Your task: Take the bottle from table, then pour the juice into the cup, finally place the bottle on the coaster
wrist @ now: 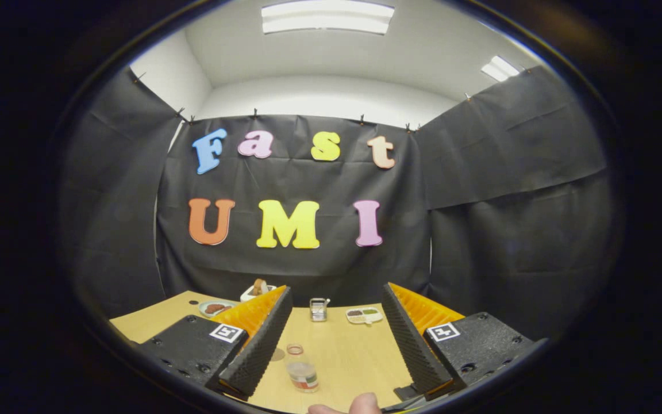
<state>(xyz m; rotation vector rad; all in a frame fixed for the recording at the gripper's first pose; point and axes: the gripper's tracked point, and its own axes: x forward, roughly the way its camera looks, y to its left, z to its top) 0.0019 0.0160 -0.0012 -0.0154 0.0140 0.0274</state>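
The gripper (337,345) is standing released, its fingers spread wide and touching nothing. Just beyond the left finger, two dishes (216,308) are sitting on the table (342,351). Between the fingers, one bottle (303,375) is standing upright nearest them, with one small clear ring, possibly the cup (295,349), just ahead of it; which it is cannot be told. One metal rack (319,309) and one sectioned tray (364,314) are lying well beyond. A fingertip (364,404) is showing below. In judgement, the approach calls for lowering squarely so both fingers are bracketing the bottle before closing.
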